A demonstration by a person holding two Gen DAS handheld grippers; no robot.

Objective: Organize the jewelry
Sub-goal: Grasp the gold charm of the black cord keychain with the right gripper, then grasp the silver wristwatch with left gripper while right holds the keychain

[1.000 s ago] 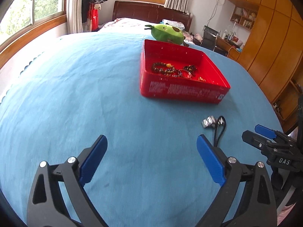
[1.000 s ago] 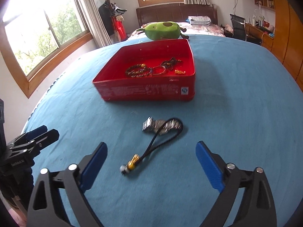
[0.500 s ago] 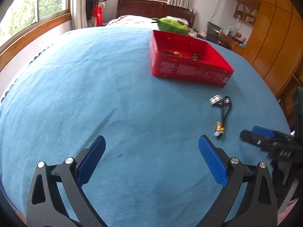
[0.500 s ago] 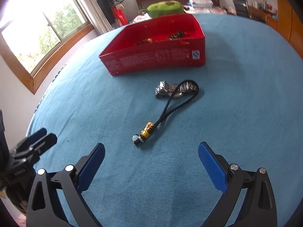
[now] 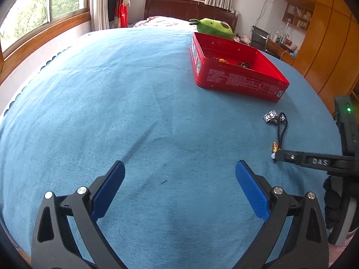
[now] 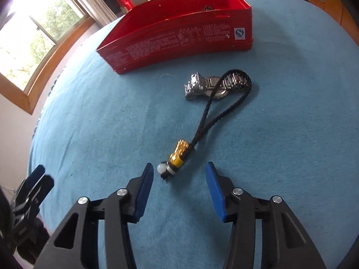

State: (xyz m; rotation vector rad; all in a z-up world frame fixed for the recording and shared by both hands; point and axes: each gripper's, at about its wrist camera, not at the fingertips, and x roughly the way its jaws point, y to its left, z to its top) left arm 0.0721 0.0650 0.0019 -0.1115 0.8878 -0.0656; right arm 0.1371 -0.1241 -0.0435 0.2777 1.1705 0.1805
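On the blue bedspread point(image 5: 134, 112) the left gripper point(image 5: 179, 188) gapes wide over bare cloth, while the right gripper point(image 6: 179, 179), jaws just narrowing, straddles untouched the light limp cord's point(image 6: 215, 112) firm gold bead point(image 6: 179, 153), likeliest hold

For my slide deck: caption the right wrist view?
Right tool closing around black cord charm beside silver watch.

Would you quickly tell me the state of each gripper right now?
Left gripper: open, holding nothing.
Right gripper: open, jaws just closing around the black cord bracelet, pads not yet touching its beaded end.
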